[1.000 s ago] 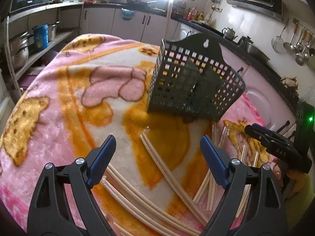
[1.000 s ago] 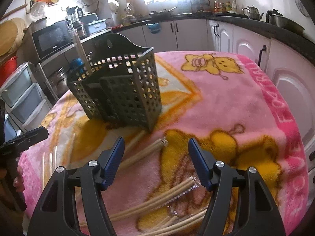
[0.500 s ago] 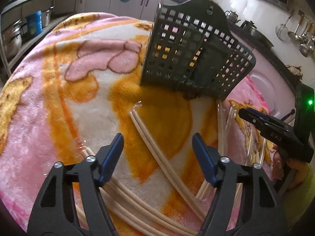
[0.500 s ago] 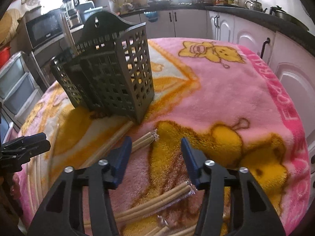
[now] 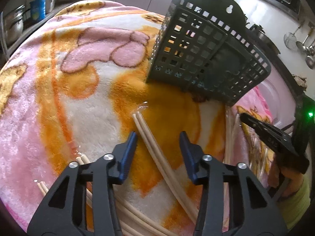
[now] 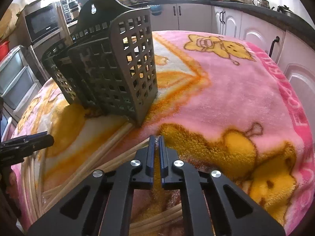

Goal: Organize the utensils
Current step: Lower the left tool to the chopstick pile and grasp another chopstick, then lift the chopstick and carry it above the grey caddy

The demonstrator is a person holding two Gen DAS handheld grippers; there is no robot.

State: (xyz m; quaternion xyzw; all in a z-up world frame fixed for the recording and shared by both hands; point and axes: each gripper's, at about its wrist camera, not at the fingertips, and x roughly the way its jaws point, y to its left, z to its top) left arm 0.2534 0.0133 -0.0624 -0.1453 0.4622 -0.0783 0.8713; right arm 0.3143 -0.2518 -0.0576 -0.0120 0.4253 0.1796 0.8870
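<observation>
A dark perforated utensil caddy [image 5: 206, 59] [image 6: 110, 68] stands upright on the pink and orange blanket [image 5: 59, 98]. Several pale chopstick pairs in clear wrap lie in front of it. My left gripper [image 5: 158, 137] hangs low over one wrapped pair [image 5: 149, 137]. That pair lies between its blue pads, which are closing and do not touch it. My right gripper [image 6: 157, 140] is shut on the crinkled wrap at the end of another chopstick pair [image 6: 118, 157]. Each gripper also shows at the edge of the other view: right gripper [image 5: 265, 131], left gripper [image 6: 25, 142].
More wrapped chopsticks [image 5: 137, 222] [image 6: 157, 218] lie near the blanket's front edge. Beyond the table are white cabinets [image 6: 196, 15], a microwave [image 6: 42, 22], pots on a shelf [image 5: 13, 21] and hanging ladles [image 5: 303, 45]. A person's hand [image 5: 285, 179] holds the right gripper.
Both grippers sank toward the chopsticks while their jaws narrowed. The right one came down over a pair's wrapped end and closed on it. The caddy stayed put.
</observation>
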